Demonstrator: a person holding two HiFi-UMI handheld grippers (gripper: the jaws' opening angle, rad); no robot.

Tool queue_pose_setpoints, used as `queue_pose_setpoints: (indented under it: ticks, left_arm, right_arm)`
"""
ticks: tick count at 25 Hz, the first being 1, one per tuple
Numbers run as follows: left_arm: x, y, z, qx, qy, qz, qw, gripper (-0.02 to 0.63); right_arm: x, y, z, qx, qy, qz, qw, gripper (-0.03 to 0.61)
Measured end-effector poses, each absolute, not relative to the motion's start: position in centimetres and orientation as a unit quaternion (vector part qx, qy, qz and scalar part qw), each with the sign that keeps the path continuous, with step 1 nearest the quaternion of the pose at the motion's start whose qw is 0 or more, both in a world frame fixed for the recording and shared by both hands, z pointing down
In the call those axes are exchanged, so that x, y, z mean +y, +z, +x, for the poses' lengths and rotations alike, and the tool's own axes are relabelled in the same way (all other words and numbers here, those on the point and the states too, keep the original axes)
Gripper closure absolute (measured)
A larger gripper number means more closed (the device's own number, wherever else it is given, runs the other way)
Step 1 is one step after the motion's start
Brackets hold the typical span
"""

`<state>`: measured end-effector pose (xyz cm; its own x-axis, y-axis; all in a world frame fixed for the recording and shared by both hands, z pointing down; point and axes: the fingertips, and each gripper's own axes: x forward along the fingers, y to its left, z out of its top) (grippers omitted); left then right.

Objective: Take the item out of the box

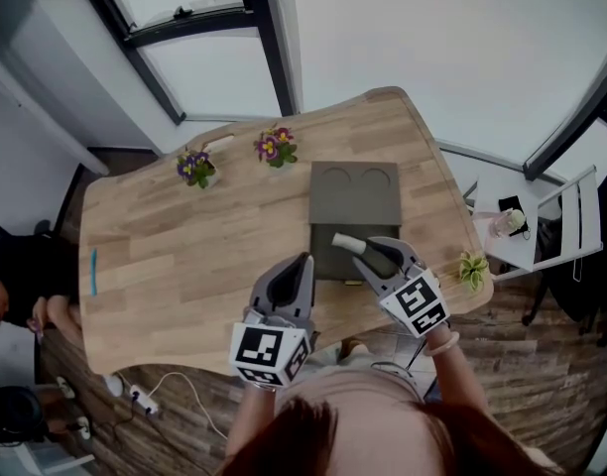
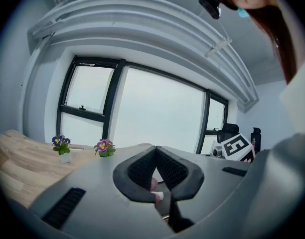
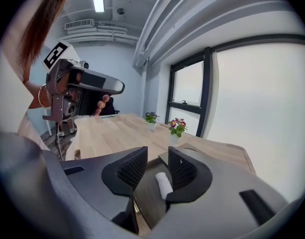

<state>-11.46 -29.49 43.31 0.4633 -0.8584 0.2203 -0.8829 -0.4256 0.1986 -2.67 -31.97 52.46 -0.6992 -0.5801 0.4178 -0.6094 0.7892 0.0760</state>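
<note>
So, setting: a light wooden tabletop [image 1: 165,236] stands below large windows [image 2: 157,108], and a person [image 1: 353,415] leans over its near edge.
Container: a flat, dark grey-green box [image 1: 355,206] lies on the right half of the tabletop. Its far half shows two round hollows side by side. Its near half looks darker.
Task item: a small white cylinder [image 1: 347,241] lies on its side on the near half of the box. Whether it sits in a recess cannot be told.
Right hand: the right claw [image 3: 157,156] is released over the near half of the box. Its two ribbed pads stand apart with the white cylinder between them. The cylinder lies close against the right-hand pad, and the other pad is clear of it.
Left hand: the left claw [image 2: 155,151] is clenched, its pad tips meeting. It is held just left of the box's near corner, beside the right claw. A small pink-and-white speck shows low in the gap between its pads, too small to identify.
Plants: two small pots of purple flowers [image 1: 196,168] [image 1: 276,148] stand near the far edge, left of the box and apart from it. A small green plant [image 1: 472,268] sits by the right edge.
Other: a thin blue strip [image 1: 92,271] lies near the left edge of the tabletop.
</note>
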Motion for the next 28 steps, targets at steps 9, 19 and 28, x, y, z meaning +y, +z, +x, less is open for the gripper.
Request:
queue_pose_setpoints:
  ticks: [9, 19, 28]
  left_arm:
    - [-30.7, 44.7, -12.0, -0.509, 0.042, 0.845, 0.159, 0.614]
    - [-31.5, 46.9, -12.4, -0.505, 0.046, 0.843, 0.180, 0.614]
    - [-32.4, 48.0, -12.4, -0.498, 0.050, 0.844, 0.191, 0.614]
  right_arm:
    - [-33.4, 56.3, -3.7, -0.918, 0.042, 0.289, 0.268, 0.462]
    - [-34.6, 61.0, -3.8, -0.905, 0.052, 0.258, 0.335, 0.446]
    - [-35.1, 65.6, -3.4, -0.887, 0.069, 0.233, 0.391, 0.431]
